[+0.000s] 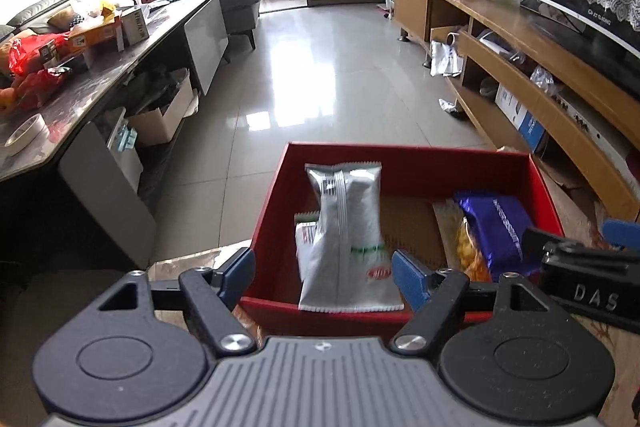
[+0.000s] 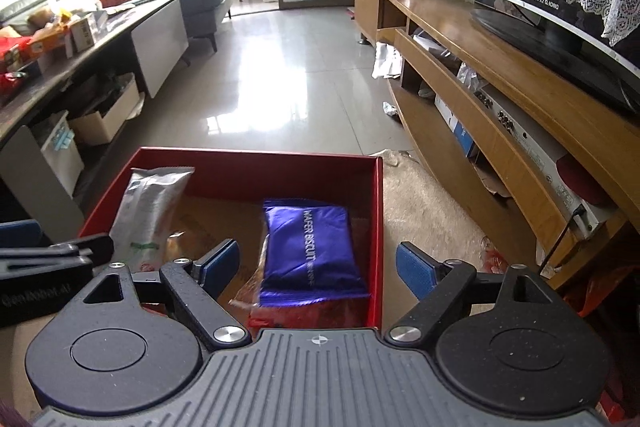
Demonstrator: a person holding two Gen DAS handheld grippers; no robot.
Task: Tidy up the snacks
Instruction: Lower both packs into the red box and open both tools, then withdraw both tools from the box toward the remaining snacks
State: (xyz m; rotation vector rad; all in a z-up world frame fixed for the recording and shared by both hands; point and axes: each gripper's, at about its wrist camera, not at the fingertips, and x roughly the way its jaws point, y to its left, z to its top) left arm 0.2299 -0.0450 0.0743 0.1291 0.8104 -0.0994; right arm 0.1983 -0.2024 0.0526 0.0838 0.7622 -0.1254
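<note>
- Two hand-held grippers hang over a red box (image 1: 400, 157) of snacks on a living-room floor, both pointing down into it.
- Left gripper (image 1: 323, 277): fingers spread wide and holding nothing; a silver packet (image 1: 348, 223) shows between the blue pads, with clear space on either side.
- That silver packet lies in the box's left half, its top end near the far wall, over a smaller white packet (image 1: 306, 243) at the left wall.
- Right gripper (image 2: 318, 269): fingers also spread wide and empty; a purple wafer packet (image 2: 310, 251) is seen between them, untouched by either pad.
- Purple wafer packet lies in the box's right half, close to the right wall and near edge, resting partly on an orange snack bag (image 1: 472, 251).
- Bare cardboard shows on the box floor between the silver and purple packets.
- Beyond the box: a grey table (image 1: 100, 79) piled with goods on the left and a wooden TV cabinet (image 2: 472, 27) on the right.
</note>
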